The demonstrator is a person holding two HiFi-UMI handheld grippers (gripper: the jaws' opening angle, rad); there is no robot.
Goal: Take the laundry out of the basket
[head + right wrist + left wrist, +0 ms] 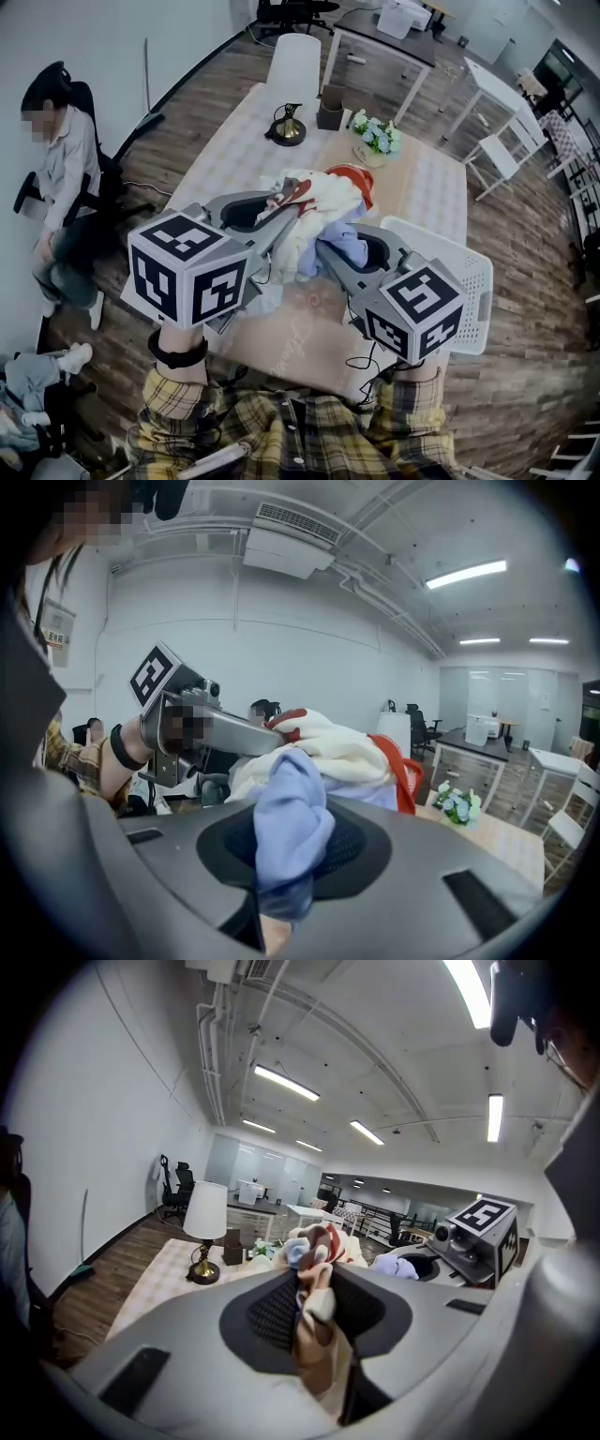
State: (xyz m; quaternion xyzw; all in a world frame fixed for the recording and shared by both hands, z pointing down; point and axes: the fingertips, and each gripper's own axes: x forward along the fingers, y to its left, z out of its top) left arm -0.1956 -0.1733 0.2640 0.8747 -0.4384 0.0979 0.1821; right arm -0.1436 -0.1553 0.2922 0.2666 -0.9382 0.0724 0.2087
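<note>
Both claws (284,204) (326,249) aloft, side by side, pinching laundry (328,199)

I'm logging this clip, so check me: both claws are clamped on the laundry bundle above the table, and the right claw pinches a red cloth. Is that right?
Not quite. The right claw pinches a light blue cloth, not a red one, as the right gripper view shows. The rest holds: it and the left claw are clamped on the laundry bundle above the table.

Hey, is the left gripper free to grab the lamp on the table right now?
Probably not: the left gripper is shut on the laundry bundle, shared with the right gripper, and that bundle hangs between it and the lamp.
</note>
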